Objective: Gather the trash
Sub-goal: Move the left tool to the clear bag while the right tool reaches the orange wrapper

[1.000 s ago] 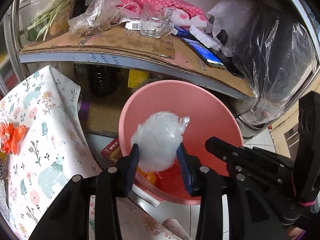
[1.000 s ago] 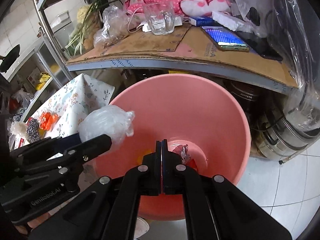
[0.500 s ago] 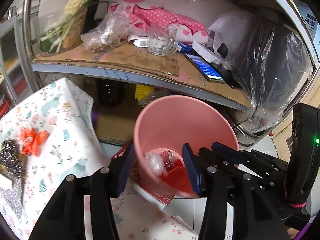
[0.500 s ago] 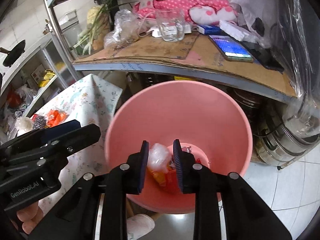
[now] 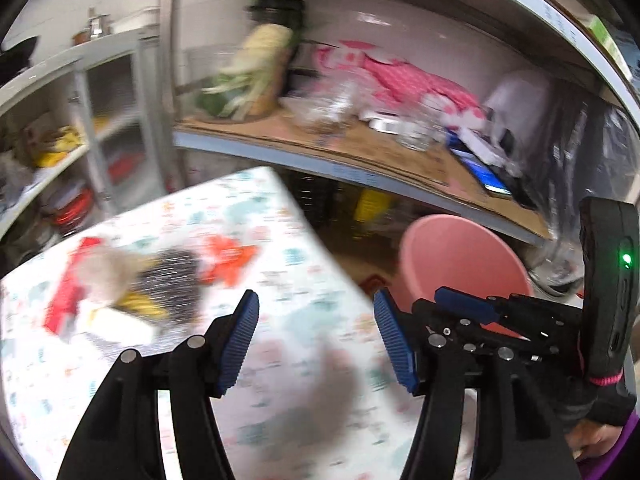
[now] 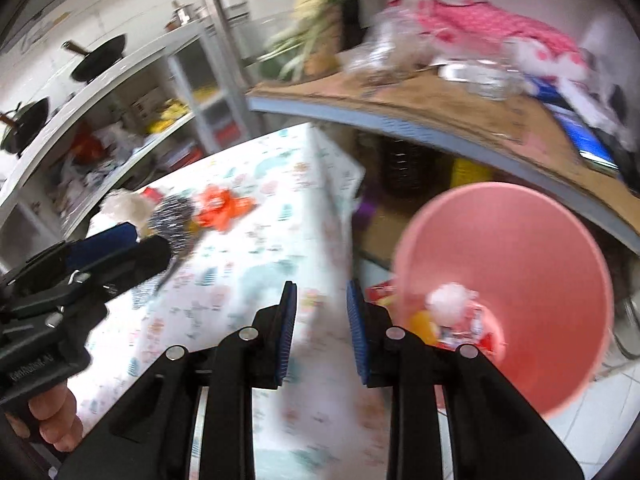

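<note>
Jaws of left gripper (image 5: 316, 334) opening, empty; bag (image 6: 452, 300) now in bin (image 6: 520, 240).

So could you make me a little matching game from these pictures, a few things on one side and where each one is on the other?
Things:
1. white plastic ball
2. orange wrapper
3. phone
4. pans

Places:
A. on the flowered tablecloth
B. on the cardboard-covered shelf
C. inside the pink bucket
D. on top of the white rack at the far left

Pairs: 1-C, 2-A, 3-B, 4-D
</note>
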The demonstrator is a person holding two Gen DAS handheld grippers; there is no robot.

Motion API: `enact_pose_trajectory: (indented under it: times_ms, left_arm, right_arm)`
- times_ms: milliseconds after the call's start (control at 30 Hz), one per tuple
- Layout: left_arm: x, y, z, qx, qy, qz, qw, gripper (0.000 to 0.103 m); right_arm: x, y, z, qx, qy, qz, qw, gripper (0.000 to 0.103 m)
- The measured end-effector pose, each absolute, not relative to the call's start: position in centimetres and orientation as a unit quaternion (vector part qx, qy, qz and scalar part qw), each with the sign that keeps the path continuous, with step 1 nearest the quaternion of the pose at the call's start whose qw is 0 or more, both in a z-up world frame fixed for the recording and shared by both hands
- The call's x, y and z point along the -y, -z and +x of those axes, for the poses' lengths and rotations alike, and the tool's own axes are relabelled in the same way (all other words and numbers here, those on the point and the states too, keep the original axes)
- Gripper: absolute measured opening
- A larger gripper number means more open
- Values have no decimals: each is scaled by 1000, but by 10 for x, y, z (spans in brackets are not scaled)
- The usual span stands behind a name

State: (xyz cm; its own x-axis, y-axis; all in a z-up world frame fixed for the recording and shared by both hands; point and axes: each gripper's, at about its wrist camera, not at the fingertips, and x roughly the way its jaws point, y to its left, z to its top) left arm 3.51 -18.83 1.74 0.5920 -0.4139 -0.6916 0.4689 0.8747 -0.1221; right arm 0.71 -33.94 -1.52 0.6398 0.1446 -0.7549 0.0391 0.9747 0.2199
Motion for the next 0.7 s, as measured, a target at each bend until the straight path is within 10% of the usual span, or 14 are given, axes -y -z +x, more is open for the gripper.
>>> enact_pose_trajectory:
  times_ms: [133,700]
  left_arm:
    - [138,-21,45,-379,209,13,901,59]
    - [64,-5,107,-389,153,-9,908,60]
  right_arm:
    - [312,14,29,-424,-57,103,898,41]
    - [260,17,125,-433,-107,90,891,42]
